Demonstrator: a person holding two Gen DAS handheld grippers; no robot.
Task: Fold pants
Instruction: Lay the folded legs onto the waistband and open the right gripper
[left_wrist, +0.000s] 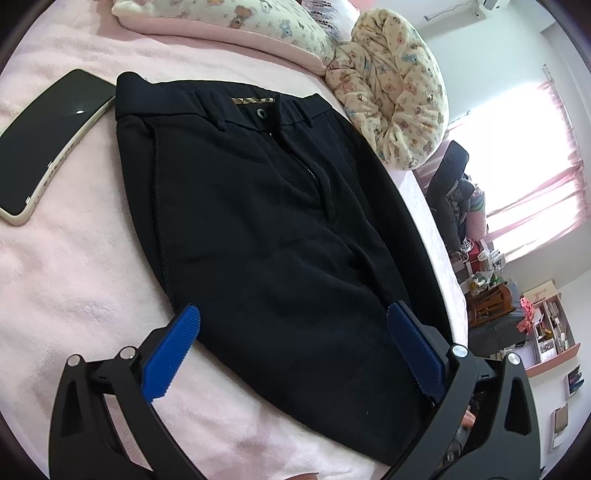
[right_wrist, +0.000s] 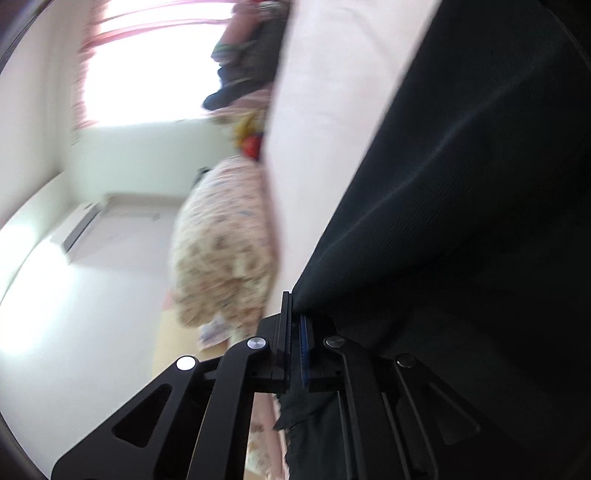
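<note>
Black pants lie flat on the pink bed cover, waistband at the far end with the button and zip showing. My left gripper hovers open over the near part of the pants, its blue pads spread to either side of the cloth. In the right wrist view the picture is turned on its side and blurred. There my right gripper is shut on an edge of the black pants, with dark fabric pinched between the pads and hanging on both sides.
A phone lies on the cover left of the waistband. A floral pillow and a bundled floral quilt sit at the head of the bed. Beyond the bed's right edge stand a chair, cluttered shelves and a curtained window.
</note>
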